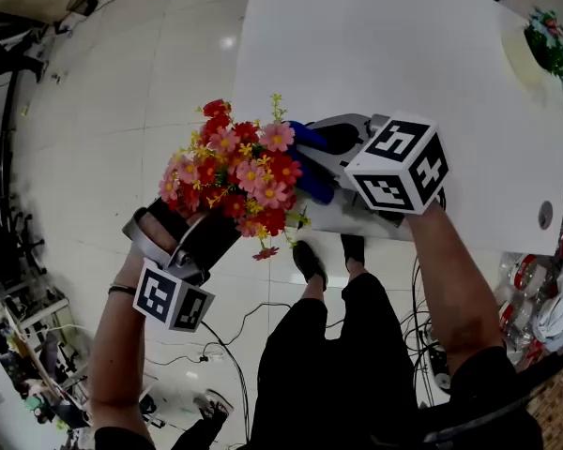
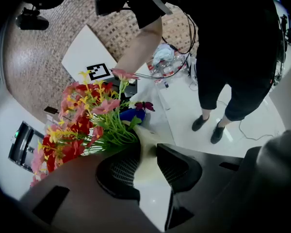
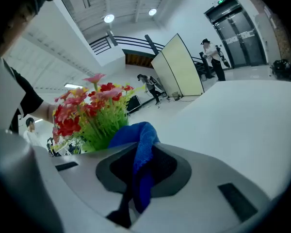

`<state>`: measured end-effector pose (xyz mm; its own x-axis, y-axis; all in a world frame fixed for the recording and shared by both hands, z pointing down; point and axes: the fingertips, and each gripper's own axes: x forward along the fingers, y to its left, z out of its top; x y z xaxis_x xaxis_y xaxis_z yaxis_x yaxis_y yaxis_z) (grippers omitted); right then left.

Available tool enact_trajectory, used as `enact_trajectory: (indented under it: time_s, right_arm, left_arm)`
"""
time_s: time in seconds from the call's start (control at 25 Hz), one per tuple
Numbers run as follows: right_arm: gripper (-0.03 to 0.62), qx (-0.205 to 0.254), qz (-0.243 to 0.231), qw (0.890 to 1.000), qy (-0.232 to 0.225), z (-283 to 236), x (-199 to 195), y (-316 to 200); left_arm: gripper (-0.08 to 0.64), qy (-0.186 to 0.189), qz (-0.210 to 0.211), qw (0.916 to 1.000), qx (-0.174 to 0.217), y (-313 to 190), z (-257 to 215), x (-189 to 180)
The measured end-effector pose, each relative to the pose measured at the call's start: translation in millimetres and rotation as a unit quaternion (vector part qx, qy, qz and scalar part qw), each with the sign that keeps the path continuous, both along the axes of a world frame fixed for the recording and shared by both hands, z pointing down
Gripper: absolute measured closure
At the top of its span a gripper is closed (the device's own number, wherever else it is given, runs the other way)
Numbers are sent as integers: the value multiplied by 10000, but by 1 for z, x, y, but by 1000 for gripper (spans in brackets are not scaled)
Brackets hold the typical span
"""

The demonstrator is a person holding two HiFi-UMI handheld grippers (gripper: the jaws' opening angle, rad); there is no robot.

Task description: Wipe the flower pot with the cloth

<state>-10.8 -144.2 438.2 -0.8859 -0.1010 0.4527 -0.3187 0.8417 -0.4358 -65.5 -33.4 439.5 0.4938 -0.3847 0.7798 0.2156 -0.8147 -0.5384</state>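
Left gripper [image 1: 195, 234]: located at lower left of the head view, carried by the person's left hand, with its marker cube [image 1: 174, 296] nearest the camera. In the left gripper view the two jaws stand fairly wide apart. Their ribbed pads press on the cream wall of the flower pot [image 2: 144, 141], one pad on each side. The pot is gripped and tilted, next to the near edge of the white table [image 1: 403, 45].

Flowers [image 1: 239, 172]: red, pink and yellow blooms on green stems. They fan out of the pot's mouth toward the upper right and hide the pot in the head view.

Cloth [image 1: 305, 137]: blue, positioned just right of the flowers and against the green stems. Contact with the pot wall cannot be confirmed from any view.

Right gripper [image 3: 143, 166]: its jaws are closed on the cloth, which is pinched in a narrow fold between the pads and bunches out beyond the tips. The right hand holds this gripper level with the flowers.

Far right of the table: a second flower arrangement [image 1: 547, 47] stands well apart from both grippers.
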Motion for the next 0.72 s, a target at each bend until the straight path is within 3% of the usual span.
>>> enact_trajectory:
  time_s: [0.48, 0.6, 0.72]
  right_arm:
    - [549, -139, -112, 9998, -87, -5, 20, 36]
    - [549, -102, 334, 9989, -319, -8, 31, 12]
    - [549, 225, 618, 9976, -226, -5, 25, -24]
  left_arm:
    - [446, 69, 300, 9995, -9, 1, -1, 0]
    - [446, 32, 339, 9994, -5, 2, -1, 0]
    - [446, 31, 341, 9994, 49, 2, -1, 0]
